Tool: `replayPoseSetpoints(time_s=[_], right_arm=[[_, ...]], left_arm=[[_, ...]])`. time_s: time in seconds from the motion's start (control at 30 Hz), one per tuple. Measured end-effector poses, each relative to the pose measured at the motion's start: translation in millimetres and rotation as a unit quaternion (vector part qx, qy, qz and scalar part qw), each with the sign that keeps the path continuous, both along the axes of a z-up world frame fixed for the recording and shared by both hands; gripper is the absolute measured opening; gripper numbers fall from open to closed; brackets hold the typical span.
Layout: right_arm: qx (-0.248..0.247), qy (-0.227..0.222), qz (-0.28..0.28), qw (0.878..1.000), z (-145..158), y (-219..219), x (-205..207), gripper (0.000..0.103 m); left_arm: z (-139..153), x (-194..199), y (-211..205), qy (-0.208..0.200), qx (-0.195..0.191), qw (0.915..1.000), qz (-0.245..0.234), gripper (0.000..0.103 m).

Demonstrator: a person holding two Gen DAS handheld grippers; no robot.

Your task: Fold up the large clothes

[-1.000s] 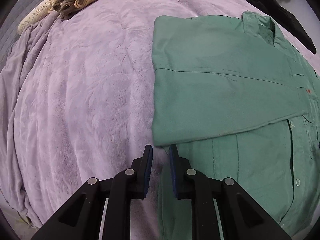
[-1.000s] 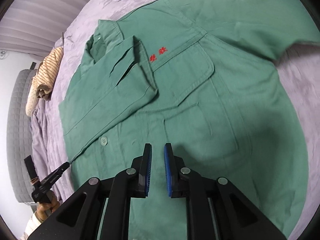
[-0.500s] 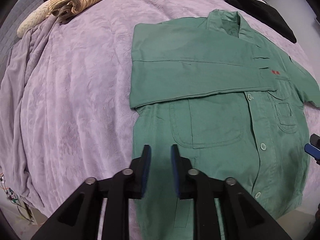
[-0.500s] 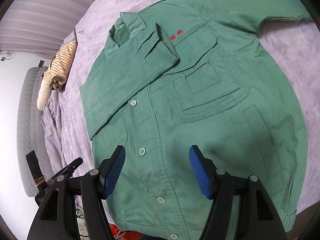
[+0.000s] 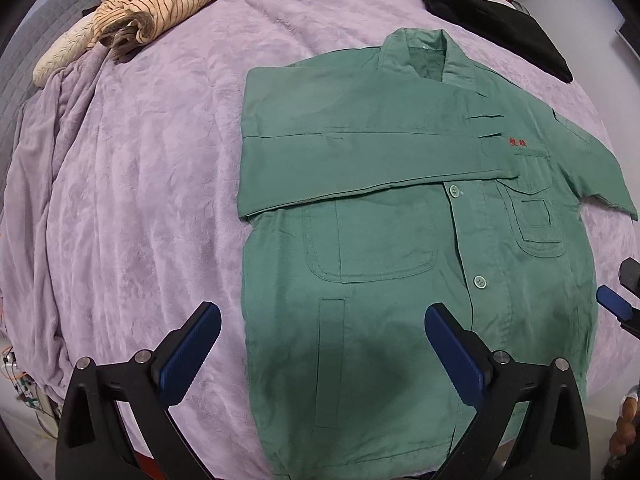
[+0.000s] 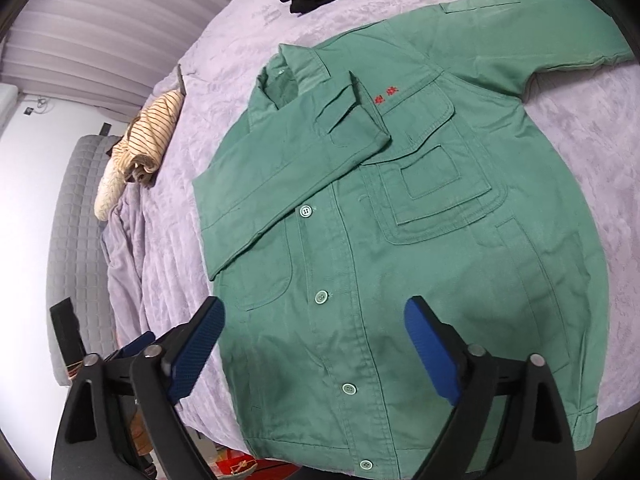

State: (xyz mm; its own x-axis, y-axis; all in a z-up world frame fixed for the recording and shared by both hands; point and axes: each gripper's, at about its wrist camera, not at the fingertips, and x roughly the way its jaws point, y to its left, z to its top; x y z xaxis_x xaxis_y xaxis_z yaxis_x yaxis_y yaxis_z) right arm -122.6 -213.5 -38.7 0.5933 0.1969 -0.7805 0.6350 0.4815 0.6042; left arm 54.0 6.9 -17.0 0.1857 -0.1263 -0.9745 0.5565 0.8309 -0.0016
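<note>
Left wrist view: the left gripper (image 5: 322,330) is hovering above the lower half of the green jacket (image 5: 400,264), its jaws opening wide with nothing clamped between them. The jacket is lying front-up and buttoned on the purple blanket (image 5: 140,184), with 1 sleeve (image 5: 360,160) folded across the chest and the other sleeve (image 5: 592,168) lying spread toward the right edge. 1 striped garment (image 5: 160,12) and 1 black garment (image 5: 492,16) are resting well apart near the far edge. 2 buttons are showing here. At the right border, a blue pad of the right gripper (image 5: 614,308) is peeking in.

Right wrist view: the right gripper (image 6: 314,346) is hanging over the jacket's button placket (image 6: 332,320), jaws also opening wide and gripping nothing. 4 buttons are visible in this view, and 1 unfolded sleeve (image 6: 540,28) is stretching away at the upper right.

Risks, as I judge them: grabbing the unfolded sleeve carelessly could be dragging the whole jacket over the plush blanket and shaking loose the sleeve already folded. Pinching only 1 layer at the hem could be leaving the back panel behind, giving a crooked fold.
</note>
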Motion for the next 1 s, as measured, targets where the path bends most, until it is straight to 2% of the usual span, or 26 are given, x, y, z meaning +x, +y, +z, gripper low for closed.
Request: replayPoseSetpoints(time_s=[0.23,0.33,0.47,0.63,0.87,1.0], right_arm=[[0.051,-0.037,-0.012,0.998,-15.4,-22.9,-20.8,0.103],[0.087,-0.038,-0.048,0.994,-30.6,-47.2,-41.8,0.103],[0.110,-0.043,-0.096,0.988,-45.1,-84.9,-74.6,0.103],[0.105,-0.041,-0.147,0.983,-54.0,-143.9,-114.5,0.103],[0.097,-0.052,-0.240,0.965,-69.4,-242.9,-167.5,0.103],[0.091,-0.068,-0.291,0.950,-80.3,-295.2,-190.0,0.103]], left_arm=[[-6.8,-23.5,-52.2,0.017,0.004,0.9990,-0.041,0.102],[-13.2,-34.4,-81.5,0.023,0.012,0.9981,-0.056,0.102],[-19.4,-46.9,-119.8,0.027,0.020,0.9967,-0.073,0.102],[-25.2,-59.6,-161.7,0.029,0.017,0.9956,-0.088,0.102],[-42.9,-69.1,-212.0,0.035,0.013,0.9950,-0.093,0.102],[-50.5,-69.9,-236.8,0.032,0.011,0.9952,-0.092,0.102]])
